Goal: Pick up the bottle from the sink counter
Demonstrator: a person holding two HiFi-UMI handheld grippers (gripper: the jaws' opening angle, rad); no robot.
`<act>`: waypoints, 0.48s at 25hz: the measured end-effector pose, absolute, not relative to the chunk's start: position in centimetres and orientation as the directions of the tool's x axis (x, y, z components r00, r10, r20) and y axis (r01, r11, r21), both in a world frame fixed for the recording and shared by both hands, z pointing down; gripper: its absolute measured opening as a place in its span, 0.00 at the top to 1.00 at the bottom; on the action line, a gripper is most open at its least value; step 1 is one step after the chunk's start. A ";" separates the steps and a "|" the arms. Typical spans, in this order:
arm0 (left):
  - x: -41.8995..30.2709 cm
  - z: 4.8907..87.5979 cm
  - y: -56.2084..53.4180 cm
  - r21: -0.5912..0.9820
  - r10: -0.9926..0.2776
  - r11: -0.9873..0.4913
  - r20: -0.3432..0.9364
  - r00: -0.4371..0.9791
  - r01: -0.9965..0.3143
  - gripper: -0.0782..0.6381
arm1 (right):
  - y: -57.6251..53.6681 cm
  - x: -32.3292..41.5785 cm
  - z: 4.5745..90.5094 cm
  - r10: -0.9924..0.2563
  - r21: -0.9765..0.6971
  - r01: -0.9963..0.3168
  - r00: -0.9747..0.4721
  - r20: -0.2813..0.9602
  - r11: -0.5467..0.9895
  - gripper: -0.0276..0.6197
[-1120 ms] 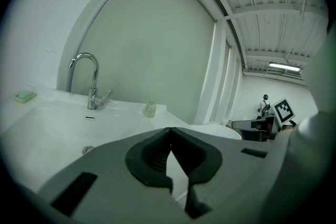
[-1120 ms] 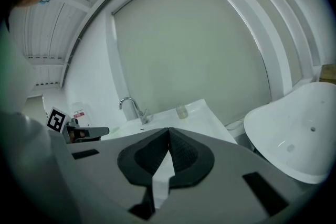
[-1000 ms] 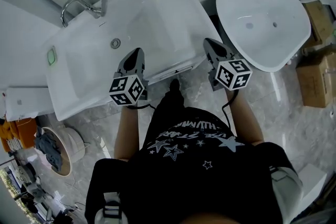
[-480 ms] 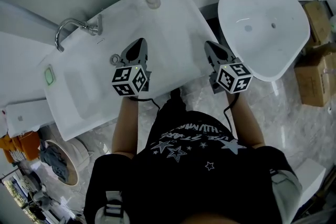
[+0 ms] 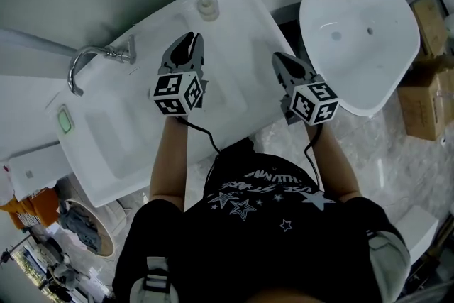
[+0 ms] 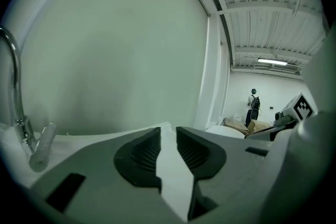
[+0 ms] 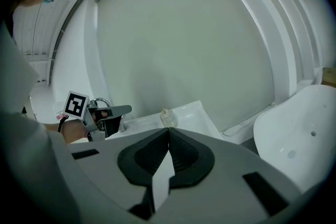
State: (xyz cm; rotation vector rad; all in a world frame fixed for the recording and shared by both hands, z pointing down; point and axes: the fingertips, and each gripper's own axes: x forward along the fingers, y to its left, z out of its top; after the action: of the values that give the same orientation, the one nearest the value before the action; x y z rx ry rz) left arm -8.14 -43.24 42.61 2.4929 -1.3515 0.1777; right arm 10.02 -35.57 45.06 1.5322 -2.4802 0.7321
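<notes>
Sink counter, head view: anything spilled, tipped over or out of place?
Nothing stands out. The bottle stands upright near the far edge of the sink counter, no spill shows, and the faucet looks intact.

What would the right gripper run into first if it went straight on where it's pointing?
Probably the small bottle at the sink counter's far edge: it sits just above the right gripper's shut tips. Depth is unclear, but nothing nearer shows.

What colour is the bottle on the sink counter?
Pale, translucent whitish: the bottle shows best in the head view.
</notes>
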 end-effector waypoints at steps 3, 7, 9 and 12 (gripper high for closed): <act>-7.2 43.7 -45.4 0.165 -0.784 -0.541 0.255 0.566 -0.824 0.67 | -36.9 9.8 45.9 -0.798 -0.339 -0.871 -0.472 0.374 0.356 0.95; -6.1 45.8 -48.1 0.127 -0.772 -0.555 0.289 0.566 -0.822 0.49 | -38.6 9.5 46.9 -0.793 -0.359 -0.867 -0.475 0.382 0.347 0.95; -5.9 47.2 -49.4 0.120 -0.776 -0.542 0.309 0.550 -0.832 0.45 | -39.2 9.5 47.5 -0.789 -0.367 -0.866 -0.475 0.390 0.339 0.95; -5.6 49.1 -51.3 0.121 -0.782 -0.519 0.333 0.528 -0.846 0.43 | -39.9 9.4 48.6 -0.781 -0.379 -0.865 -0.474 0.407 0.328 0.95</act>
State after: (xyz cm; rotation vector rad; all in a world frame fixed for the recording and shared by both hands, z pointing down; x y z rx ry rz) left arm -5.63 -51.27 49.11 2.5018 -1.3653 0.3444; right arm 9.39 -39.85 48.61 1.5214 -2.4335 0.8414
